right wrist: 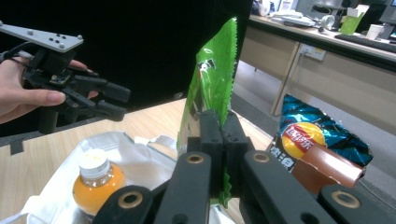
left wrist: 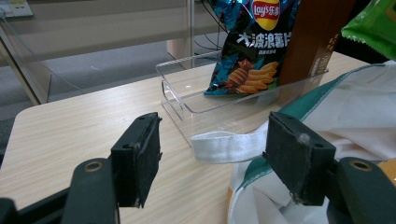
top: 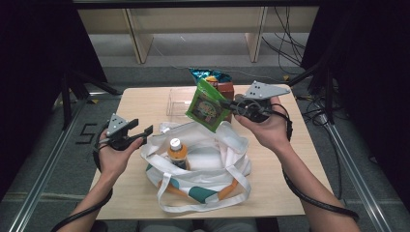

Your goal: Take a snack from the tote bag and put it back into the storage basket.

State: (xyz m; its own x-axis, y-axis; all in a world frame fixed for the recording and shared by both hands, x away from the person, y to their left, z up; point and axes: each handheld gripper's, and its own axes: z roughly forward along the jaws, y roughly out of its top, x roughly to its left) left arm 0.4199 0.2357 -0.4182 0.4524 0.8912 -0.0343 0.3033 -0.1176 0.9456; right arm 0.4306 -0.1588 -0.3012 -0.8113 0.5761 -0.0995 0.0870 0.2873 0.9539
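My right gripper (top: 231,107) (right wrist: 219,140) is shut on the edge of a green snack packet (top: 207,106) (right wrist: 212,88), held in the air above the far side of a white tote bag (top: 203,166). An orange juice bottle (top: 177,152) (right wrist: 95,179) stands inside the bag. My left gripper (top: 145,131) (left wrist: 215,158) is open at the bag's left rim, with a white bag strap (left wrist: 224,145) lying between its jaws, untouched by the pads.
A clear plastic tray (left wrist: 187,100) (top: 175,102) at the table's far side holds a blue crisp bag (left wrist: 252,46) (right wrist: 308,135) and a brown box (left wrist: 313,42) (right wrist: 327,170). The wooden table (top: 145,101) is bare at far left.
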